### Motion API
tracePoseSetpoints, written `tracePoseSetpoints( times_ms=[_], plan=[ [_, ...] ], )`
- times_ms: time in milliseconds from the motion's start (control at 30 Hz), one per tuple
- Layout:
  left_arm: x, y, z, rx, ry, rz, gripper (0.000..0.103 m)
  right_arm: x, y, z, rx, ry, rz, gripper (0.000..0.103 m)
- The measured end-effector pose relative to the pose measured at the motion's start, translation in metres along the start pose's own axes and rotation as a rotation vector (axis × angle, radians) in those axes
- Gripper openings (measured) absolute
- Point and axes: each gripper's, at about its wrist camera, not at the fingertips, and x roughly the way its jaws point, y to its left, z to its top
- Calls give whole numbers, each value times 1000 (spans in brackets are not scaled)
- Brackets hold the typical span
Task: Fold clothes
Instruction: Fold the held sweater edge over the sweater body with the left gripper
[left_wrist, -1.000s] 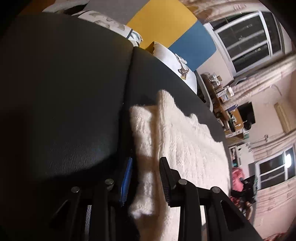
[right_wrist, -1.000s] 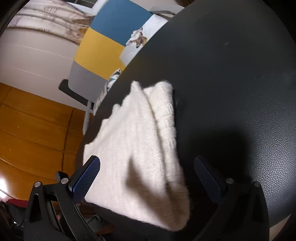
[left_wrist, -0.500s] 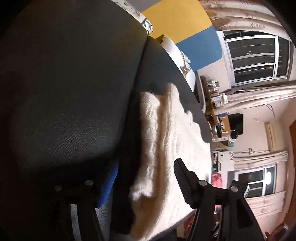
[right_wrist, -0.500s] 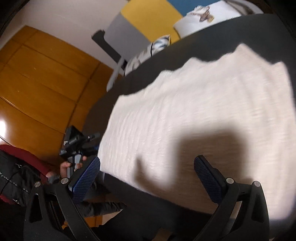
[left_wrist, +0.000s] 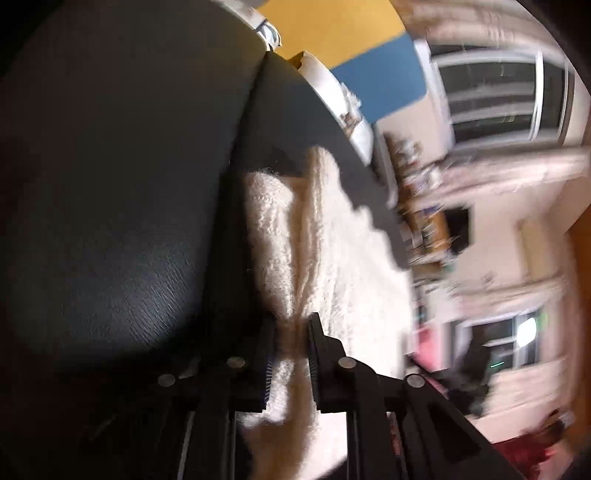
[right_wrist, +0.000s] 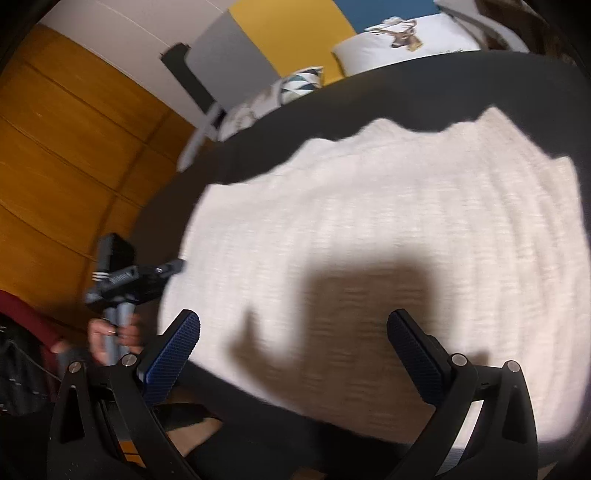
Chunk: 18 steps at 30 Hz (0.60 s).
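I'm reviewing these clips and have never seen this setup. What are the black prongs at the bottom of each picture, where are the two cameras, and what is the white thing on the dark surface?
No robot arm here: a person carries a handheld two-finger gripper in each hand, with a fisheye camera on each looking forward along its fingers. The prongs are those fingers.

In the left wrist view, the left gripper is closing its fingers on a bunched edge of the cream knitted garment.

In the right wrist view, the right gripper stands wide open over the garment, holding nothing. The garment lies spread on a dark leather-like surface. At the left of that view, a hand grips the other gripper's handle. Patterned cushions sit behind.
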Motion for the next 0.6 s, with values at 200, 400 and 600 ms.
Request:
tracePoseSetpoints(
  times_ms=[200,400,600],
  plan=[
    [-8,-19,-14,47,-99,-180,16,0,-10,0,-38,44,-132,103],
    [13,-2,-12,-30,-2,-4,37,9,-13,-1,-52,59,-163,103],
    [16,-13,-13,38,46,27,49,2,-19,-7,-34,27,-112,103]
  ],
)
